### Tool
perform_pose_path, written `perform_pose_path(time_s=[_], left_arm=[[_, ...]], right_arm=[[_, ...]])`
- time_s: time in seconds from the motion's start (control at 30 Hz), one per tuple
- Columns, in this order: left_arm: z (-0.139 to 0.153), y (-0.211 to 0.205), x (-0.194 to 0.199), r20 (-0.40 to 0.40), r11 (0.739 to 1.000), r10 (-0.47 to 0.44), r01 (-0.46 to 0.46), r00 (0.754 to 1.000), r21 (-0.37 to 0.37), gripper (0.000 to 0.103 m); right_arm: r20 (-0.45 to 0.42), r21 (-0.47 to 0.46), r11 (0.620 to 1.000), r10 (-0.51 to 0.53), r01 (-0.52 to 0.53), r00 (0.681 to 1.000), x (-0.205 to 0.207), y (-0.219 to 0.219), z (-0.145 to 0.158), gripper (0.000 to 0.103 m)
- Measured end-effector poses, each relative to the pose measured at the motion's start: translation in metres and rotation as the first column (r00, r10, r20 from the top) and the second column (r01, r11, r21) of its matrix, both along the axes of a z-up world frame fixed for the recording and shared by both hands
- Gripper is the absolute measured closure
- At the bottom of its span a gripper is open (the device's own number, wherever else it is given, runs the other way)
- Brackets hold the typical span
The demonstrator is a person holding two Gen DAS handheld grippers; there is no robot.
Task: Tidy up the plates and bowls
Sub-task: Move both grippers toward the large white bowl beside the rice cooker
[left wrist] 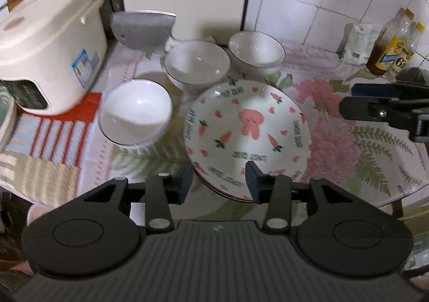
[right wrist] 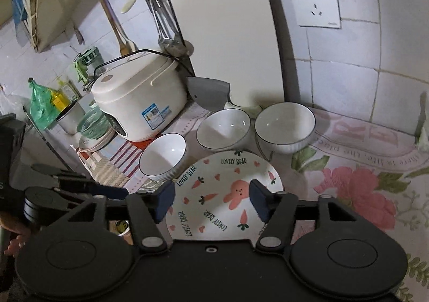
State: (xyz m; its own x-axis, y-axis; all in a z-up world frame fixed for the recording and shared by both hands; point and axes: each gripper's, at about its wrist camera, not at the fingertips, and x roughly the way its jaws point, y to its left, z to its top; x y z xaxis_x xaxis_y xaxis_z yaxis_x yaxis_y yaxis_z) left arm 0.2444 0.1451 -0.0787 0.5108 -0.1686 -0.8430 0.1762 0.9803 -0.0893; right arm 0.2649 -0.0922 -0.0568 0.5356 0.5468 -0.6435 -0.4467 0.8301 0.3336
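Both your wrist cameras look down along the jaws, close over the worktop [left wrist: 335, 125]; each shares the rabbit plate [left wrist: 248, 138] [right wrist: 222, 194] (and three bowls beyond).

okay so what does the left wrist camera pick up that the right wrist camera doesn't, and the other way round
Only the left wrist view shows the oil bottles and a white bag by the tiled wall.

Only the right wrist view shows the green plastic bag, the green colander and the metal pot beyond the cooker.

Both show the rice cooker, the three white bowls, the rabbit plate, the white cutting board and the wall socket. Both grippers, left and right, are open and empty.
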Motion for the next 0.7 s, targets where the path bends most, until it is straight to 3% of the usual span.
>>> perform_pose_path(time_s=[0.1, 0.13, 0.17, 0.3, 0.4, 0.7], left_arm=[[0.002, 0.015, -0.001, 0.026, 1.000, 0.009, -0.009, 1.000, -0.006, 0.054], [0.002, 0.020, -0.002, 0.040, 1.000, 0.011, -0.011, 0.999, -0.005, 0.054], [0.002, 0.024, -0.003, 0.049, 1.000, 0.019, -0.019, 0.999, -0.006, 0.054], [-0.004, 0.039, -0.006, 0.059, 0.998, 0.047, -0.046, 0.997, -0.031, 0.049], [-0.010, 0.046, -0.009, 0.089, 0.999, 0.047, -0.046, 0.995, -0.013, 0.037], [-0.024, 0.072, -0.010, 0.142, 0.997, 0.074, -0.070, 0.987, -0.031, 0.035]], right_arm=[[0.016, -0.031, 0.999, -0.022, 0.023, 1.000, -0.002, 0.010, 0.005, 0.023], [0.015, -0.040, 0.999, -0.033, 0.034, 0.999, -0.003, 0.012, 0.005, 0.013], [0.011, -0.046, 0.998, -0.044, 0.045, 0.999, -0.004, 0.017, 0.006, 0.010], [0.009, -0.026, 0.999, -0.033, 0.033, 0.999, -0.007, 0.032, 0.005, 0.010], [-0.005, -0.014, 0.999, -0.039, 0.039, 0.999, -0.006, 0.046, 0.004, 0.010], [-0.040, -0.029, 0.999, -0.032, 0.031, 0.999, 0.003, 0.094, 0.000, 0.011]])
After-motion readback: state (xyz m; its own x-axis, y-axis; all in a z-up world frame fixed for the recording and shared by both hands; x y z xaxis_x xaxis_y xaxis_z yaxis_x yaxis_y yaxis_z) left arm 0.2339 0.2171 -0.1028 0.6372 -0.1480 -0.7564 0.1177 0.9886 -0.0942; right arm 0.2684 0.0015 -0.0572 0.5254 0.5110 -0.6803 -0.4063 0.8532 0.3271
